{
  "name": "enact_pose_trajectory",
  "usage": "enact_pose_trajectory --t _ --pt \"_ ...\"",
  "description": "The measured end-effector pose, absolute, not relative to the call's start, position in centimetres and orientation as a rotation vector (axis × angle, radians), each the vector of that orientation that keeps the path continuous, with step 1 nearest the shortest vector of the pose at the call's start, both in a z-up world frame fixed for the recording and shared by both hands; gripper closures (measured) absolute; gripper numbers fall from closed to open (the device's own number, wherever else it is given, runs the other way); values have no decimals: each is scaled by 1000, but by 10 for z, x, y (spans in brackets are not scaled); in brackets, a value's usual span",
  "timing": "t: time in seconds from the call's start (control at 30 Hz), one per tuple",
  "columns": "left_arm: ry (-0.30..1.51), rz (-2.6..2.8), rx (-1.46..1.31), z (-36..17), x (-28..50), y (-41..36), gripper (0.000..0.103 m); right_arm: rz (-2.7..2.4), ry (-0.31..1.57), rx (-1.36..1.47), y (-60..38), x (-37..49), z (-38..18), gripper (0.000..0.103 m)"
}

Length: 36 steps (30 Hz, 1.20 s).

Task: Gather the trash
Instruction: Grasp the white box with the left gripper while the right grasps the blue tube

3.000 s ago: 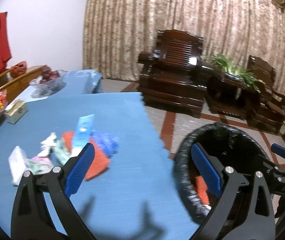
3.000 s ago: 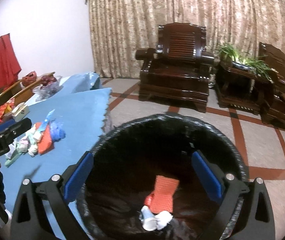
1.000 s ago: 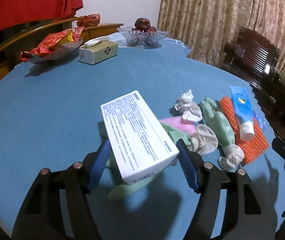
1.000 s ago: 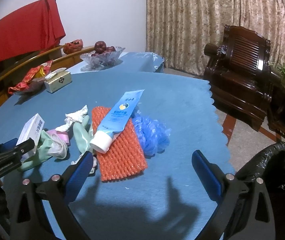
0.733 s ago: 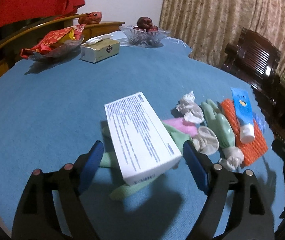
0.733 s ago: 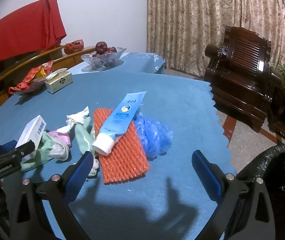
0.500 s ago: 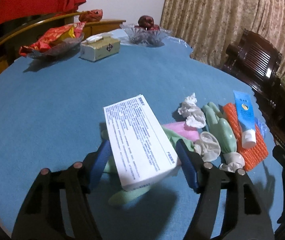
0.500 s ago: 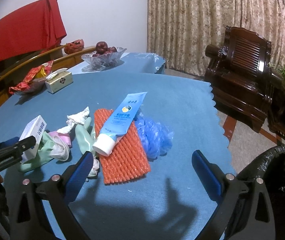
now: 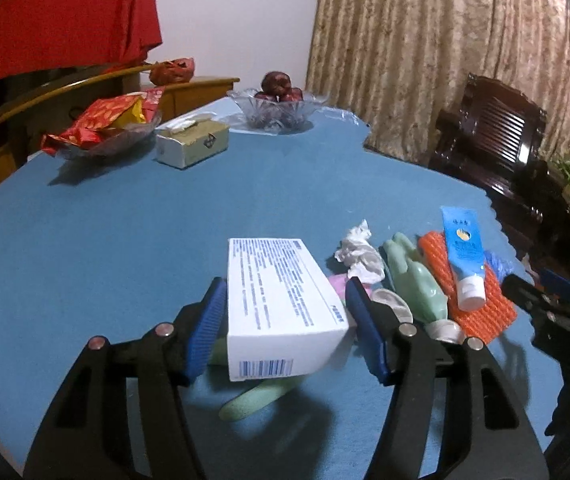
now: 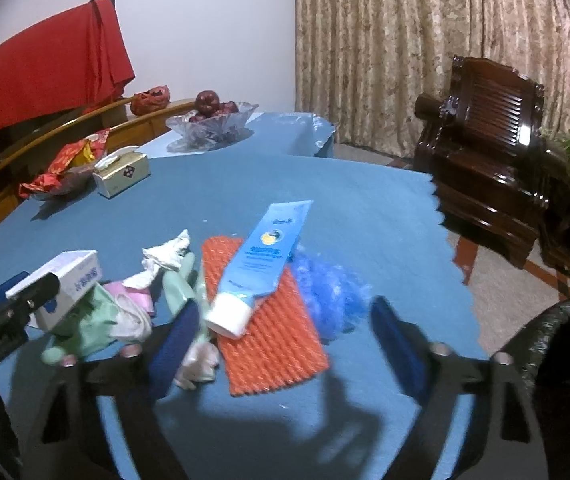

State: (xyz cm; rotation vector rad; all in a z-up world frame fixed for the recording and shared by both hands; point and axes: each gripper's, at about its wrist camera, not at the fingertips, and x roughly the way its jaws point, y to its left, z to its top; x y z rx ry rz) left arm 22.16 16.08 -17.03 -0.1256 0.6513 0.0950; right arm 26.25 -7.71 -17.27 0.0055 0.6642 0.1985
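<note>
My left gripper (image 9: 285, 320) is shut on a white printed carton (image 9: 281, 304), lifted a little off the blue table; the carton (image 10: 65, 280) also shows in the right wrist view. Beside it lie green gloves (image 9: 413, 280), a crumpled tissue (image 9: 359, 252), a pink wrapper (image 9: 339, 282), an orange mesh pad (image 9: 481, 296) and a blue tube (image 9: 463, 252) on the pad. My right gripper (image 10: 285, 332) is open and empty, close over the orange pad (image 10: 273, 336), the blue tube (image 10: 265, 260) and a blue mesh puff (image 10: 333, 288).
A black-lined bin (image 10: 565, 340) stands off the table's right edge. At the back of the blue table (image 9: 125, 240) are a tissue box (image 9: 191, 144), a snack dish (image 9: 101, 132) and a glass fruit bowl (image 9: 277, 108). Dark wooden chairs (image 10: 493, 160) stand beyond.
My left gripper has closed on the white carton and lifted it slightly. My right gripper has moved forward and down toward the orange pad and tube.
</note>
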Motion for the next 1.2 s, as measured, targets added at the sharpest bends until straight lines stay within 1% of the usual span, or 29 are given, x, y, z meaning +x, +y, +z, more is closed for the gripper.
enact_pose_trajectory --t 0.07,0.13,0.3,0.37,0.47,0.53,0.6,0.67,0.7,0.87,1.03,1.2 --pt "664 102 -130 -175 224 163 44 216 681 2 -71 267 -176 41" --pt "683 101 -139 -180 226 166 44 228 694 6 -65 271 -180 46" --pt "707 91 -128 -188 231 169 44 229 724 20 -55 278 -192 48" --pt "719 79 -129 -191 235 170 44 226 734 23 -52 281 -195 52" --pt "729 74 -124 -193 239 171 44 222 738 23 -50 285 -198 53" --pt "737 78 -127 -195 242 172 42 221 738 20 -47 289 -199 53" --pt "751 73 -144 -197 246 174 42 219 742 15 -46 292 -201 56" --pt "760 69 -158 -199 249 175 43 223 749 10 -46 294 -203 68" --pt "768 70 -162 -201 250 174 43 228 755 6 -47 294 -203 72" --pt "758 72 -159 -200 246 172 46 253 747 27 -57 287 -198 73" --pt "720 58 -156 -187 236 167 47 273 712 35 -67 276 -184 73" --pt "712 23 -160 -176 225 155 48 293 717 33 -75 261 -178 74"
